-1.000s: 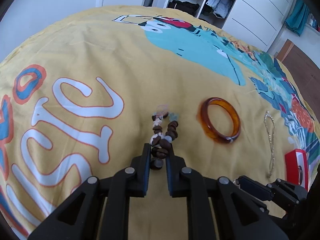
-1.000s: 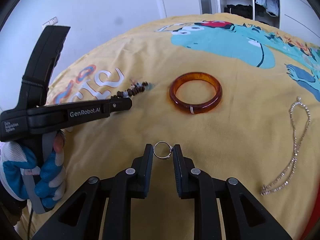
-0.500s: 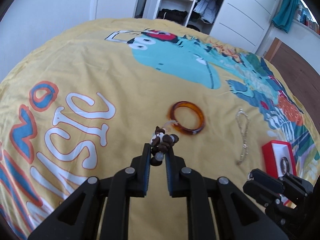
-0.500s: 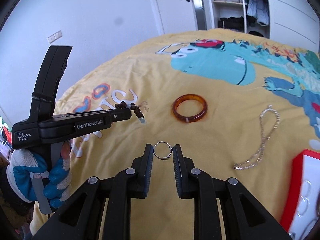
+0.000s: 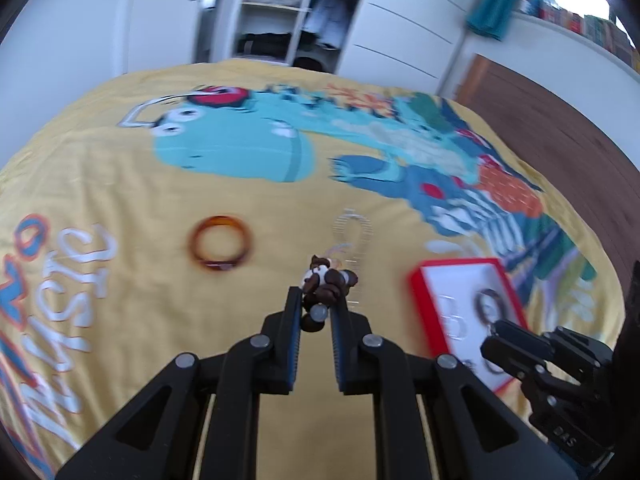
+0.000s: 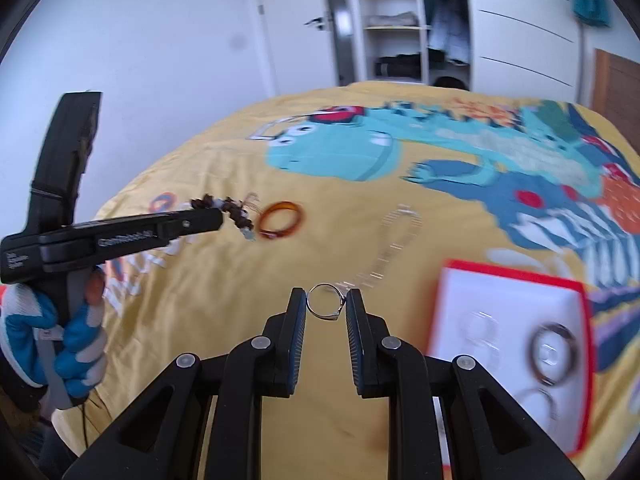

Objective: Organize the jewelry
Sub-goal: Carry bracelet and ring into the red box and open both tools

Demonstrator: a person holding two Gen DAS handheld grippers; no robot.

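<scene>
Taking things from the left side of the yellow bedspread [image 5: 120, 184] to its right: the left gripper [image 5: 316, 312] is clenched on the beaded bracelet [image 5: 326, 276], which is lifted clear of the cloth, its brown beads bunched at the fingertips and, in the right wrist view, a short tail of beads hanging down and away from them. The amber bangle [image 5: 220, 244] lies flat on the cloth to the left of centre, and the thin silver chain [image 5: 354, 236] lies just beyond it toward the red tray, its long axis running roughly from the near edge of the bed toward the far one, though blur hides its detail. The right gripper [image 6: 326, 306] grips the silver ring [image 6: 325, 306] across its width, the hoop facing the camera with its small setting at the lower right. The red jewelry tray [image 5: 416, 292] sits near the right edge of the bedspread, with ring-like pieces already in its white lining. To do this step well, I would bring each piece low over a free slot before loosening the fingers, ring first, so it settles flat rather than rolling, and let the bracelet's dangling end touch down before the rest.
</scene>
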